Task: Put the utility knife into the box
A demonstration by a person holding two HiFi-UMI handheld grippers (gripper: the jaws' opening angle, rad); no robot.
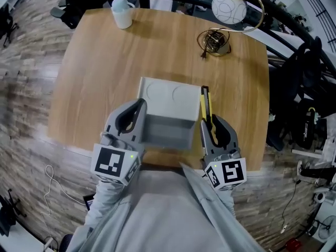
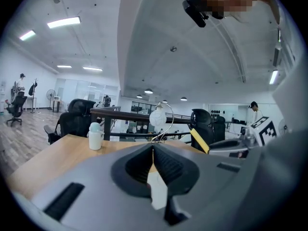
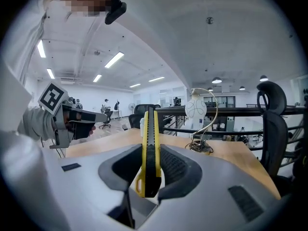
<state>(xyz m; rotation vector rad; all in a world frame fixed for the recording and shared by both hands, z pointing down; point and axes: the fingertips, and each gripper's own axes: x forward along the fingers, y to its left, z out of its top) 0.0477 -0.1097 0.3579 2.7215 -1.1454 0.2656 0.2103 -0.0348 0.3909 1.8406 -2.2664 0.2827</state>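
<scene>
A white box (image 1: 157, 92) lies open in the middle of the wooden table (image 1: 105, 72), its lid flat on the far side and its grey tray (image 1: 167, 131) near me. My left gripper (image 1: 140, 108) sits at the box's left edge. Its jaws are shut, with a thin white piece of the box's wall (image 2: 156, 189) between them. My right gripper (image 1: 206, 121) is at the box's right edge, shut on the yellow and black utility knife (image 1: 205, 105). The utility knife (image 3: 149, 148) stands on edge between the pads, pointing away from me, just right of the tray.
A white cup (image 1: 122, 12) stands at the table's far left. A lamp with a white globe (image 1: 229, 7) and a brass base (image 1: 214, 41) stands at the far right. Office chairs (image 1: 307, 93) crowd the right side. The table's near edge is under my grippers.
</scene>
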